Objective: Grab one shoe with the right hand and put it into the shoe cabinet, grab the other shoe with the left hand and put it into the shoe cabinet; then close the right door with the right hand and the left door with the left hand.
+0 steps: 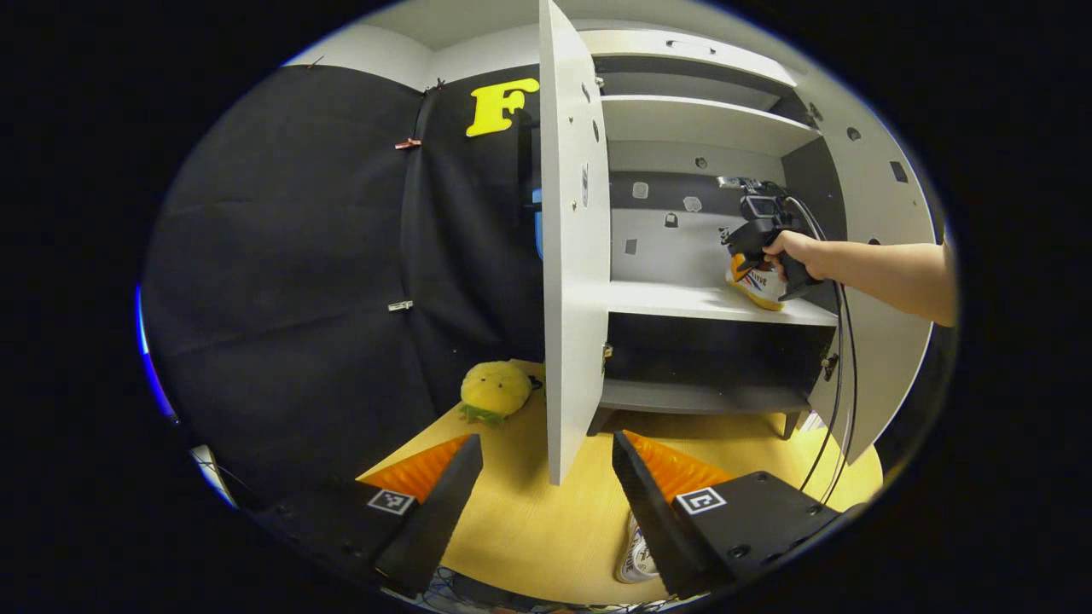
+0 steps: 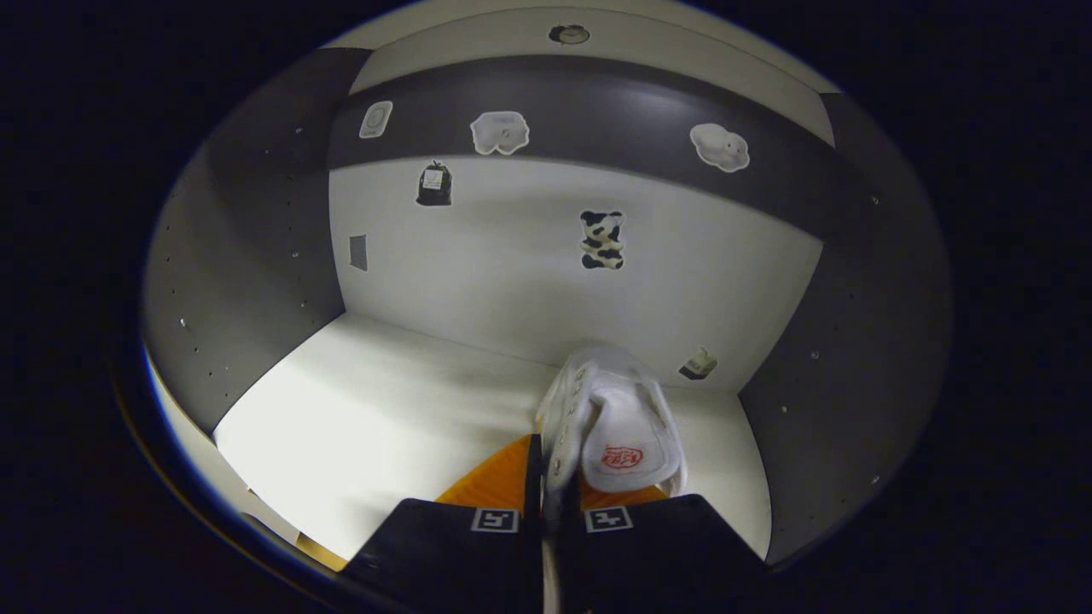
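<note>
while our right gripper (image 2: 541, 503) holds its jaws closed on the first shoe (image 2: 612, 418) over the cabinet shelf (image 2: 358, 401), our left gripper (image 1: 546, 486) jaws hang wide and empty above the worktop (image 1: 546, 529), second shoe (image 1: 636, 558) and both doors left.

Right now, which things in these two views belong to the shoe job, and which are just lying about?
Job:
- white shoe, pinched in the right tongs over the cabinet shelf
- second shoe on the wooden floor, by the open left tongs
- shoe cabinet's open left door

Lying about:
- yellow plush toy
- stickers on the cabinet's back wall
</note>
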